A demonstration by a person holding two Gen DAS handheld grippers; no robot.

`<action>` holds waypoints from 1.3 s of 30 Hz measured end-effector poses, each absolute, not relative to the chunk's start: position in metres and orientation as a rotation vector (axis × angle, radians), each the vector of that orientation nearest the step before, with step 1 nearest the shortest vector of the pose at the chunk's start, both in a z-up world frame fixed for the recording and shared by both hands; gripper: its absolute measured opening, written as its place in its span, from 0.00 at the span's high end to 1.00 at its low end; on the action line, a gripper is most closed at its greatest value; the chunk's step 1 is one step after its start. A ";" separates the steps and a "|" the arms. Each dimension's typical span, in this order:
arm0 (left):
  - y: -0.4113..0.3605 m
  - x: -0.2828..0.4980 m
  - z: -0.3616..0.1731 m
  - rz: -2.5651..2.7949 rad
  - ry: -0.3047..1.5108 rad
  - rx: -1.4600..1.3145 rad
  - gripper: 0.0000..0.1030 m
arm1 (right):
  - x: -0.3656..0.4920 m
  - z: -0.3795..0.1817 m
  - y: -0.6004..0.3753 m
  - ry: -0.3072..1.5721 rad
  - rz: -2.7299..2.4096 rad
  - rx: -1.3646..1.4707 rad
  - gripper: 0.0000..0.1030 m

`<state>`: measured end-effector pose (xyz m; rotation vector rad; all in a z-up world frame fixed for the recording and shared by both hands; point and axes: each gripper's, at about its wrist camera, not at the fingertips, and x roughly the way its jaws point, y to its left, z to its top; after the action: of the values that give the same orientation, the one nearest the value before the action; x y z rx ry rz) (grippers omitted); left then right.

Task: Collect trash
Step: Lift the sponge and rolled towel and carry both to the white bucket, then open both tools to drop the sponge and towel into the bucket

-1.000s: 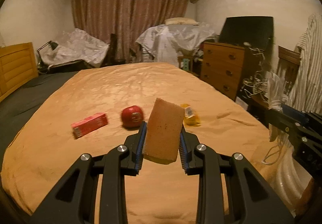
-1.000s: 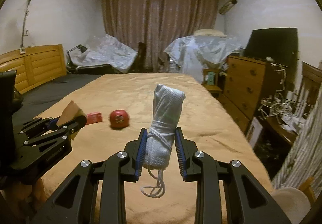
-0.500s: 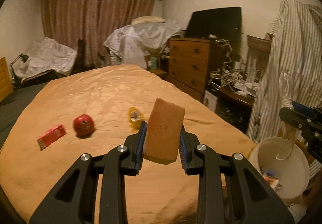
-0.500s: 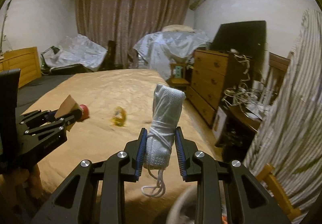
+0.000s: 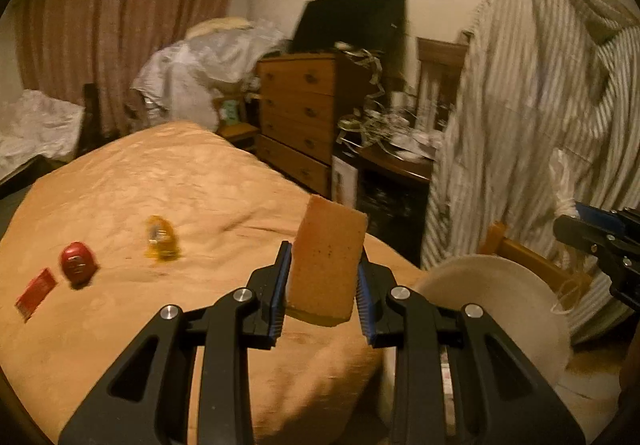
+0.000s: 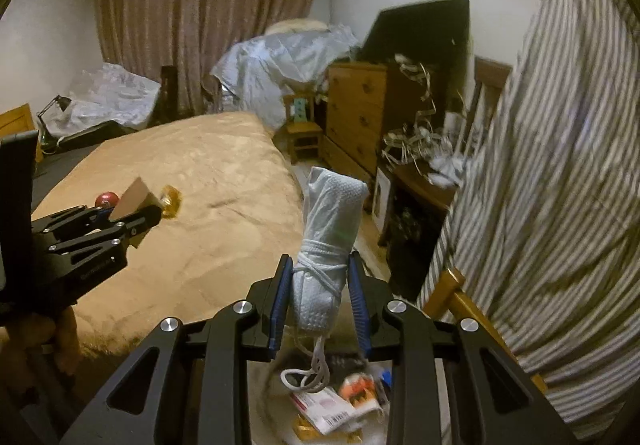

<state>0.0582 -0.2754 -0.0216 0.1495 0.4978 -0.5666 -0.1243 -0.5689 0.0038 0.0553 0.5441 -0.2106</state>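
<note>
Left hand-held gripper (image 5: 323,277) clamped on a brown sponge (image 5: 327,259); right hand-held gripper (image 6: 320,297) clamped on a white rolled cloth (image 6: 328,245), over the bin (image 6: 336,417) at 6 o'clock. Could miss if let go too soon: sponge short of the bin (image 5: 500,309) at 4 o'clock, above the bed (image 5: 160,185). Dangling cord (image 6: 308,373) might snag. Still on the bed at 9 o'clock: wrapper (image 5: 160,241), red ball (image 5: 78,265), red pack (image 5: 36,293).

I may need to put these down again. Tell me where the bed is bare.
The bedspread is bare beyond the yellow wrapper, toward the curtains, and along its near edge under the left gripper. The crowded spot is far left: red box, red ball and wrapper in a row.
</note>
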 end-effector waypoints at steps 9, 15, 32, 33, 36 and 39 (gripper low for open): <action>-0.346 0.051 -0.044 -0.721 0.595 0.220 0.73 | -0.126 -0.013 -0.634 0.680 -0.204 0.137 0.71; -0.378 0.049 -0.057 -0.815 0.688 0.264 0.72 | -0.113 -0.031 -0.664 0.798 -0.161 0.214 0.71; -0.408 0.057 -0.086 -0.866 0.812 0.349 0.71 | -0.095 -0.076 -0.683 0.950 -0.107 0.291 0.71; -0.408 0.057 -0.086 -0.866 0.811 0.350 0.71 | -0.095 -0.076 -0.683 0.949 -0.107 0.290 0.71; -0.409 0.058 -0.086 -0.866 0.808 0.351 0.71 | -0.095 -0.078 -0.684 0.946 -0.106 0.293 0.71; -0.408 0.059 -0.087 -0.862 0.808 0.352 0.71 | -0.095 -0.078 -0.683 0.945 -0.106 0.294 0.71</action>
<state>0.0593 -0.4082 -0.0874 0.3520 0.8085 -0.8617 -0.0950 -0.6835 -0.0776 0.2944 0.9454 -0.1064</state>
